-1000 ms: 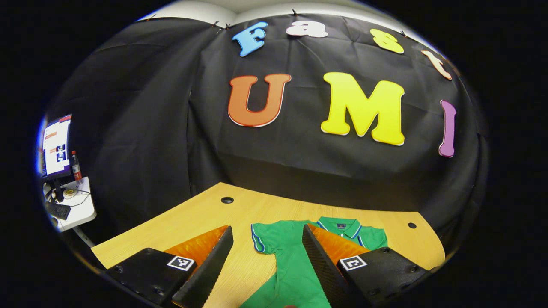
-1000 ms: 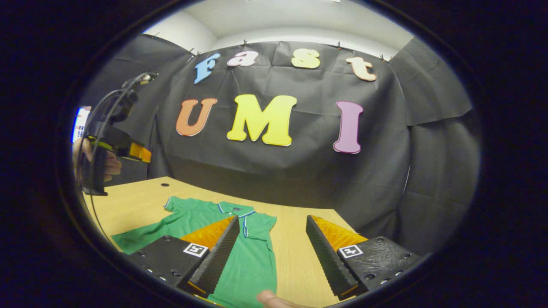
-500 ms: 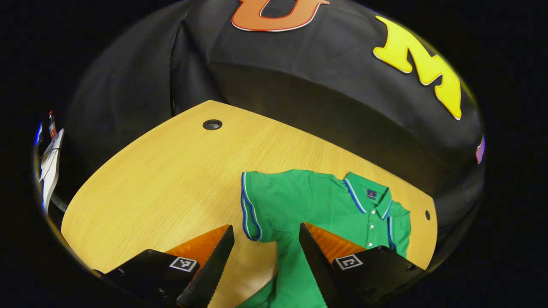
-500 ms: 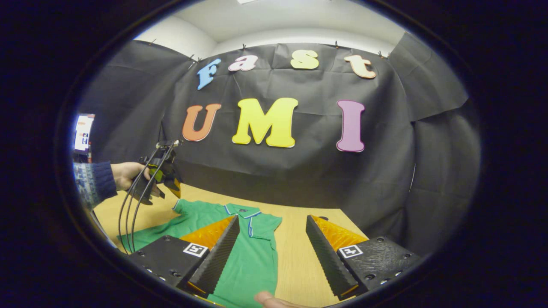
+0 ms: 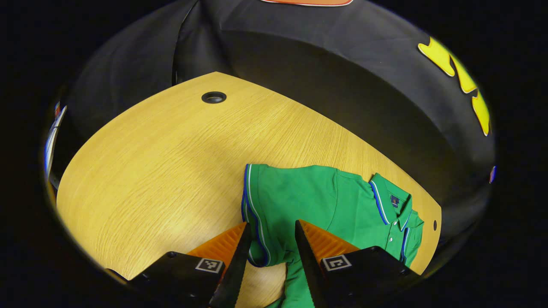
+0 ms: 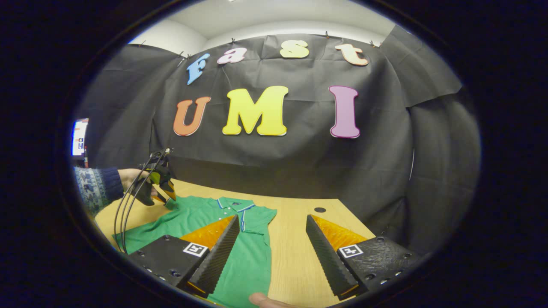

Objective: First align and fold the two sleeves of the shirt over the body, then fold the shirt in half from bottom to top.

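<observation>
Lower now, left claw (narrowed) astride the shirt sleeve; right claw wide.

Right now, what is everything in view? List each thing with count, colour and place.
shirt: one, green with blue-and-white trim, flat on the table.
table: one, light wood, under the shirt.
cable holes: two, dark, near the table's far edge.
booth wall: one, black cloth, behind the table.
screen: one, lit, far left.
left gripper: one, fingers straddling the sleeve cuff.
right gripper: one, open above the shirt's edge.
hand: one, patterned sleeve, holding the left gripper.
</observation>
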The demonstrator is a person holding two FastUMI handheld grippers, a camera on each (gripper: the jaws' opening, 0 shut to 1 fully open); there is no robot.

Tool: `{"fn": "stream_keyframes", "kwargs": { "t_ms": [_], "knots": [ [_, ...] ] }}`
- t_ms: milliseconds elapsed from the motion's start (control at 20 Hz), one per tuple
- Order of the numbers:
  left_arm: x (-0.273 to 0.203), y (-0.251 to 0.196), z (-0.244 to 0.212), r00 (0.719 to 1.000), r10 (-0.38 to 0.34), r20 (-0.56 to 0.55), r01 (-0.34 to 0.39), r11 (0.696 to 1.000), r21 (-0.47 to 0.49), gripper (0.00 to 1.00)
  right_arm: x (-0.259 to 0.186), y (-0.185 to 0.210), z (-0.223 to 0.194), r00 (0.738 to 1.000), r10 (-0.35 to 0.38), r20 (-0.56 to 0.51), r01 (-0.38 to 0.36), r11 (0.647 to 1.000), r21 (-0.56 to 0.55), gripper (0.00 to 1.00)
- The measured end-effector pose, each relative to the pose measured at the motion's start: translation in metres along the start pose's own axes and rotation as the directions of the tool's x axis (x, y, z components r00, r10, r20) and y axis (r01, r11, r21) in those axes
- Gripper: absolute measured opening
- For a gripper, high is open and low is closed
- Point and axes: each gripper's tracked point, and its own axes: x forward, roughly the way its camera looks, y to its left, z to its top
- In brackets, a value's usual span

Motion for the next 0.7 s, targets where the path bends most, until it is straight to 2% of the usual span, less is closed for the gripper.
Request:
{"fn": "stream_keyframes", "kwargs": {
  "t_ms": [50,150,200,300,400,550,700],
  "knots": [
    [0.004,-0.001,-0.002,1.000,-0.005,-0.011,0.005,1.000,0.003,0.69,0.002,0.000,-0.003,1.000,0.001,-0.003,-0.001,1.000,-0.004,0.96],
    [0.008,0.007,-0.002,1.000,0.024,-0.010,-0.024,0.999,0.022,0.53,0.004,-0.002,-0.005,1.000,-0.002,-0.004,0.002,1.000,-0.004,0.97],
    [0.010,0.008,-0.002,0.999,0.038,-0.013,-0.038,0.999,0.032,0.38,0.006,-0.003,-0.005,1.000,-0.004,-0.004,0.004,1.000,0.004,0.95],
    [0.011,0.011,-0.002,0.998,0.059,-0.010,-0.058,0.996,0.061,0.23,0.008,-0.005,-0.007,1.000,-0.002,-0.008,0.002,1.000,0.022,0.95],
    [0.010,0.009,-0.002,0.996,0.085,0.002,-0.085,0.991,0.099,0.12,0.010,-0.009,-0.010,1.000,-0.009,-0.017,0.010,1.000,0.028,0.95],
    [0.000,0.002,0.014,0.991,0.122,0.062,-0.131,0.976,0.173,0.10,0.011,-0.013,-0.009,1.000,-0.020,-0.010,0.020,0.999,0.028,0.95],
    [-0.012,-0.018,0.022,0.982,0.146,0.118,-0.175,0.940,0.293,0.09,0.013,-0.012,-0.013,1.000,-0.020,-0.016,0.021,0.999,0.026,0.95]
  ]
}}
